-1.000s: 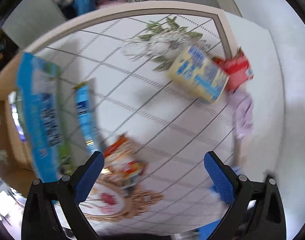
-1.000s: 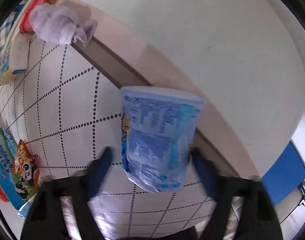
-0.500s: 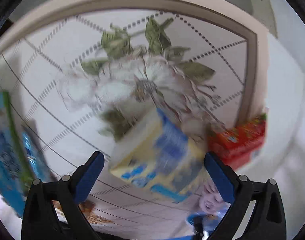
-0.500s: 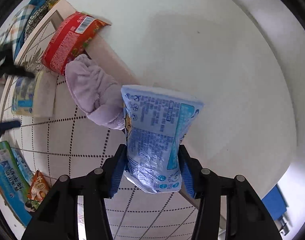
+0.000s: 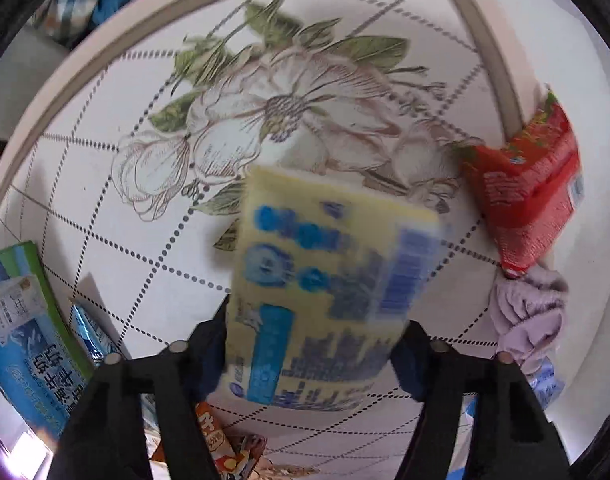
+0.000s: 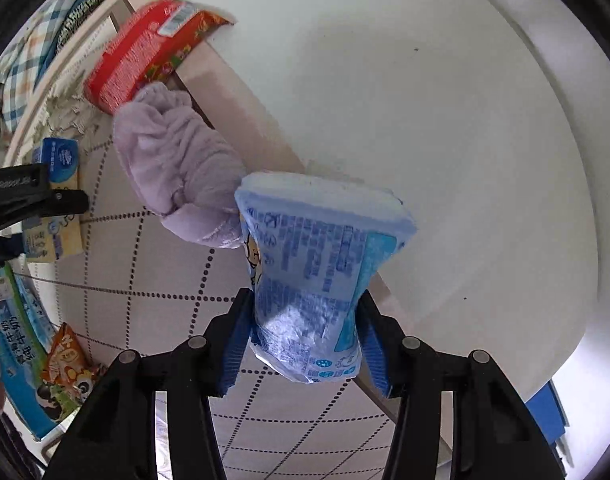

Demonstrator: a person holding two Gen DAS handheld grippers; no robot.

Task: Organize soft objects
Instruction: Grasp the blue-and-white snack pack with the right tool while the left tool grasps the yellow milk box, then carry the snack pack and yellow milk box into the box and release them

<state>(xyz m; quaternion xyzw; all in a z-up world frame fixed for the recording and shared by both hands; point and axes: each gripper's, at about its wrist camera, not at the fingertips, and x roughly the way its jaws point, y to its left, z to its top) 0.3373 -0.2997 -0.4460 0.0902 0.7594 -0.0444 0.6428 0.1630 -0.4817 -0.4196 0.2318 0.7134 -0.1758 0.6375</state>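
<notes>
My left gripper (image 5: 313, 344) is shut on a yellow tissue pack with blue print (image 5: 325, 280), which is blurred above the flowered tablecloth (image 5: 233, 120). The same yellow pack shows at the left of the right wrist view (image 6: 55, 204), with the left gripper's black arm across it. My right gripper (image 6: 305, 336) is shut on a light blue tissue pack (image 6: 317, 272), squeezed at its lower part, beside a lilac fluffy cloth (image 6: 173, 172) by the table's edge. A red soft pack (image 6: 145, 52) lies beyond the cloth and also shows in the left wrist view (image 5: 529, 196).
A blue-green milk carton (image 5: 21, 328), a slim blue packet (image 5: 89, 336) and an orange snack bag (image 5: 225, 452) lie at the lower left. The carton (image 6: 17, 344) and snack bag (image 6: 65, 376) show at the right view's lower left. White floor (image 6: 425, 100) lies past the table edge.
My left gripper has moved in on the yellow pack and closed on it. My right gripper has carried the blue pack towards the lilac cloth and red pack.
</notes>
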